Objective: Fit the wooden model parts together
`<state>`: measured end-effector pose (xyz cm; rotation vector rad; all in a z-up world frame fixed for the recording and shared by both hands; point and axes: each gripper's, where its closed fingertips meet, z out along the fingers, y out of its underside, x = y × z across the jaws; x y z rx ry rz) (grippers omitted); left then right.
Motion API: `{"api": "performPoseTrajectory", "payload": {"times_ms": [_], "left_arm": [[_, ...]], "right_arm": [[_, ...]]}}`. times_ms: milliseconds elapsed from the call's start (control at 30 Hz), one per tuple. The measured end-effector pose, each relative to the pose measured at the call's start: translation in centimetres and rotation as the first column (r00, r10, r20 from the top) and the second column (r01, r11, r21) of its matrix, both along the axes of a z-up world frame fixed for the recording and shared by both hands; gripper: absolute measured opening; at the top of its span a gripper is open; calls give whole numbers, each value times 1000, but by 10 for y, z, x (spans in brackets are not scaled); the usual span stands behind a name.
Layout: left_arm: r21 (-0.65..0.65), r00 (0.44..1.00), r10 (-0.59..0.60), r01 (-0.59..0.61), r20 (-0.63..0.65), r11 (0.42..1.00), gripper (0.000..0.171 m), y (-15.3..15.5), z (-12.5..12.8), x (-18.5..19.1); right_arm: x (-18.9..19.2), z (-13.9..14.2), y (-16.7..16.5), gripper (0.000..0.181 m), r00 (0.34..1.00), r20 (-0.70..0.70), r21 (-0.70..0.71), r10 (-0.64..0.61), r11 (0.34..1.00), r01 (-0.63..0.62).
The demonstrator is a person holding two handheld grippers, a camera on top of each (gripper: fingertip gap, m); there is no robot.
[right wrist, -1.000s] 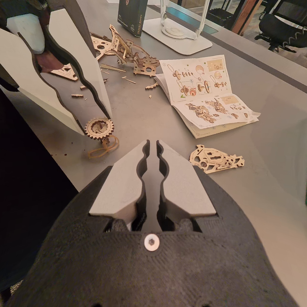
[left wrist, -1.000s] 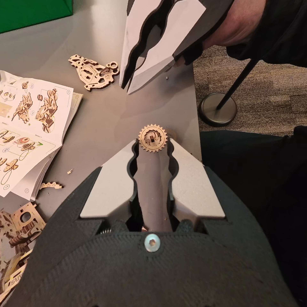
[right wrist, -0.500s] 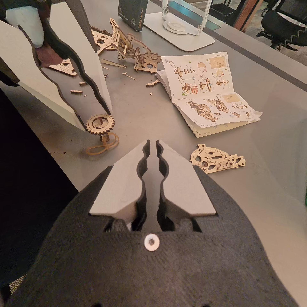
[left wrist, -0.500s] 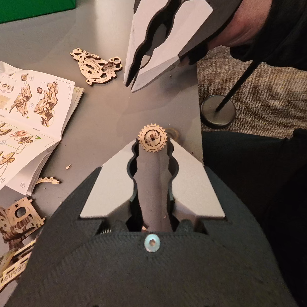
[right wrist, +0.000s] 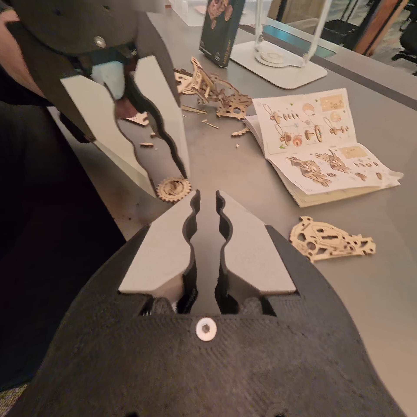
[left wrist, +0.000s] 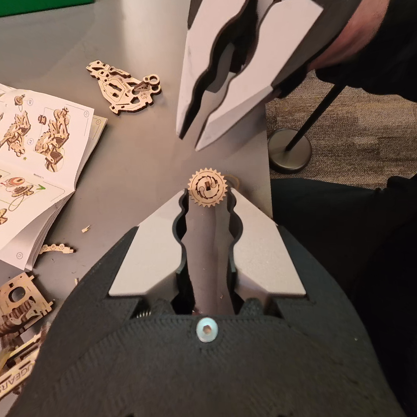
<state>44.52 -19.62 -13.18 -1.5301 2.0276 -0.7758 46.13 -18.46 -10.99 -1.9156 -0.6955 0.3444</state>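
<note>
While the left gripper (left wrist: 207, 191) pinches the small wooden gear (left wrist: 208, 188) by its toothed rim at the very fingertips, holding it near the edge of the grey surface (left wrist: 126, 162), the right gripper (right wrist: 207, 194) comes in from opposite with its jaws a narrow gap apart and nothing between them; the left wrist view shows it (left wrist: 189, 140) hanging above and beyond the gear, not touching it. A rubber band (left wrist: 233, 180) peeks out just behind the gear.

The step in hand looks like bringing a second hold to the gear so it can be mated with another part. To do it well, I judge the left grip should stay steady and square, since the hold is only on the tips and the teeth could slip or chip; the right gripper would best close on the hub or the band rather than the rim, and approach slowly so it does not knock the gear loose over the edge.

A flat cut-out frame piece (right wrist: 331, 241) lies apart to the right, the open instruction booklet (right wrist: 320, 144) beyond it, and a half-built wooden assembly (right wrist: 216, 94) farther back beside a dark box (right wrist: 221, 33).

Writing is present but not repeated: engraved marks on the frame piece, printed step numbers and diagrams in the booklet, and lettering on the box and on a wooden sheet (left wrist: 11, 374) at the lower left.
</note>
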Motion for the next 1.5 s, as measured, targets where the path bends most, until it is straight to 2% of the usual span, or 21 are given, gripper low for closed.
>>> {"api": "performPoseTrajectory", "payload": {"times_ms": [133, 267, 367, 533, 767, 1133, 1367, 1500], "left_arm": [[11, 1000, -8, 8, -10, 1000, 32, 0, 0, 1], [10, 1000, -7, 7, -8, 1000, 32, 0, 0, 2], [12, 1000, -3, 3, -9, 1000, 32, 0, -1, 1], [15, 1000, 8, -8, -14, 1000, 37, 1, -4, 0], [0, 1000, 19, -19, 0, 1000, 44, 1, -3, -2], [-23, 999, 46, -45, 23, 999, 47, 3, -6, -11], [-30, 999, 38, -37, 34, 999, 47, 1, -6, -12], [-29, 999, 27, -26, 32, 999, 47, -2, -7, -11]], "right_arm": [[-14, -1, -2, 9, 998, -1, -31, 56, 998, -56], [-19, -14, -4, 7, 996, 38, -71, 79, 995, -76], [-21, -13, -4, 7, 997, 23, -66, 80, 995, -78], [-13, 1, -3, 9, 994, -92, -37, 56, 998, -60], [2, 6, -3, 10, 988, -154, -32, 27, 999, -32], [8, 1, -4, 16, 991, -133, -55, 22, 998, -30], [-15, 1, -10, 17, 992, -73, -40, 104, 993, -107], [-28, 2, -10, 10, 990, -6, -18, 143, 989, -144]]}}
